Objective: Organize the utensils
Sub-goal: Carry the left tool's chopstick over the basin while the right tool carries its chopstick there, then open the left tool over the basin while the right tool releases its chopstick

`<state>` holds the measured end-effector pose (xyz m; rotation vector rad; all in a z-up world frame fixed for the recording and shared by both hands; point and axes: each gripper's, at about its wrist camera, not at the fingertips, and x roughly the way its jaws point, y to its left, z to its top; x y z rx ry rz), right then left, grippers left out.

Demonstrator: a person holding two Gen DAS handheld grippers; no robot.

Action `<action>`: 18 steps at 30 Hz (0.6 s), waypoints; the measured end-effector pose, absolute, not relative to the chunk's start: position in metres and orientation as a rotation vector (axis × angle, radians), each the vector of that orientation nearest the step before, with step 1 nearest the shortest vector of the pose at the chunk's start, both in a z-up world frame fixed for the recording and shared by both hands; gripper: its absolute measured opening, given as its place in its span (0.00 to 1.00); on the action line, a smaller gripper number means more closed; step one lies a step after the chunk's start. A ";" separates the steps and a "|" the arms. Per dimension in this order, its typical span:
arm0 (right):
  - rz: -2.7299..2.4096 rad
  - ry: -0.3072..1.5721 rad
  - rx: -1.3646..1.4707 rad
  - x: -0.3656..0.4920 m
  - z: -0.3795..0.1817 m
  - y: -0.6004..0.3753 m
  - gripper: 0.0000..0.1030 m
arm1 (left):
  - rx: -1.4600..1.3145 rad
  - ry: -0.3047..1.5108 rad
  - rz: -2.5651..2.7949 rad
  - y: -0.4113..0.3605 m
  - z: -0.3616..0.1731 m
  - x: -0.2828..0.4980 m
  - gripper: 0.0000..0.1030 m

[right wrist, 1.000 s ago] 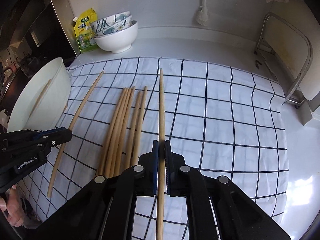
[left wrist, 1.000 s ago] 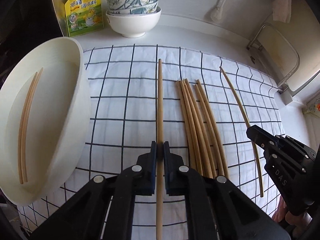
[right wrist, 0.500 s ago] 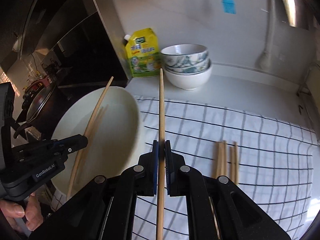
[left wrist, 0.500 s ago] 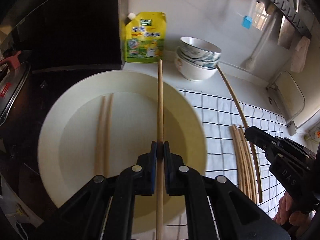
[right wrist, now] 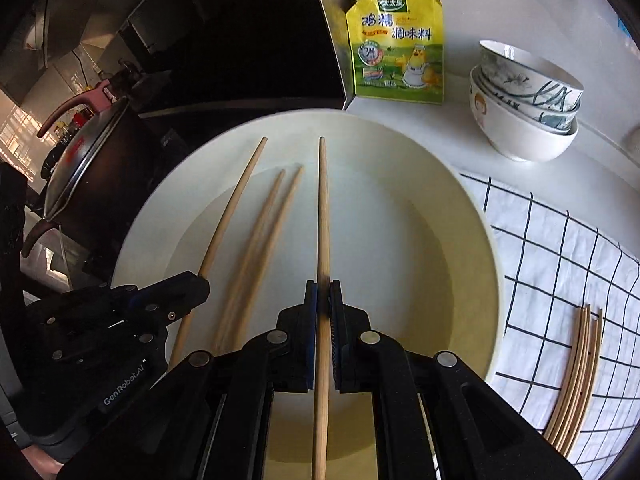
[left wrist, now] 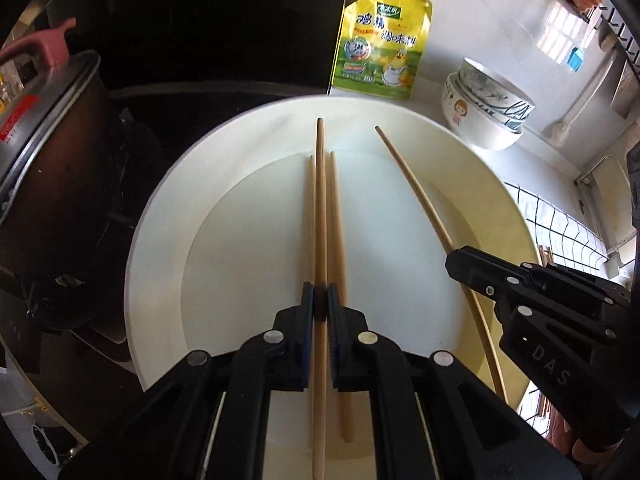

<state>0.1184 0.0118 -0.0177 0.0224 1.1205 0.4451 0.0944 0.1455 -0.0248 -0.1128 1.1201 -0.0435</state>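
Chopsticks: two lie loose, side by side, on the floor of the large white basin (left wrist: pixel 160 240); this resting pair (right wrist: pixel 256 248) is the basin's only content lying free. Left gripper (left wrist: pixel 320 306) is clamped on a third chopstick (left wrist: pixel 320 200), held directly above the resting pair and parallel to it. Right gripper (right wrist: pixel 323 300) is likewise clamped on a fourth chopstick (right wrist: pixel 322 216), held over the basin to the right of the pair. Whether either held stick touches the basin cannot be told.

A bundle of remaining chopsticks (right wrist: pixel 576 376) lies on the white black-checked cloth (right wrist: pixel 560 248), well apart from the basin; the basin's right rim overlaps the cloth's edge.

Behind the basin on the pale surface (right wrist: pixel 452 128), a yellow seasoning pouch (right wrist: pixel 396 40) stands upright against the wall. Beside it sits a stack of bowls (right wrist: pixel 524 96), patterned ones nested in a plain white one. Left of the basin, a dark lidded pot with a reddish handle (left wrist: pixel 44 128) occupies the stove area.
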 end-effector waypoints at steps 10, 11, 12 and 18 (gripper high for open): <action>0.395 1.077 0.059 0.109 -0.014 0.002 0.15 | -0.148 1.101 -0.009 0.162 -0.024 0.093 0.59; 0.391 1.075 0.062 0.107 -0.013 0.001 0.15 | -0.149 1.099 -0.004 0.164 -0.022 0.092 0.59; 0.387 1.074 0.065 0.106 -0.013 -0.001 0.15 | -0.151 1.095 0.000 0.165 -0.021 0.092 0.59; 0.379 1.068 0.078 0.095 -0.007 -0.007 0.15 | -0.144 1.082 0.010 0.166 -0.014 0.082 0.59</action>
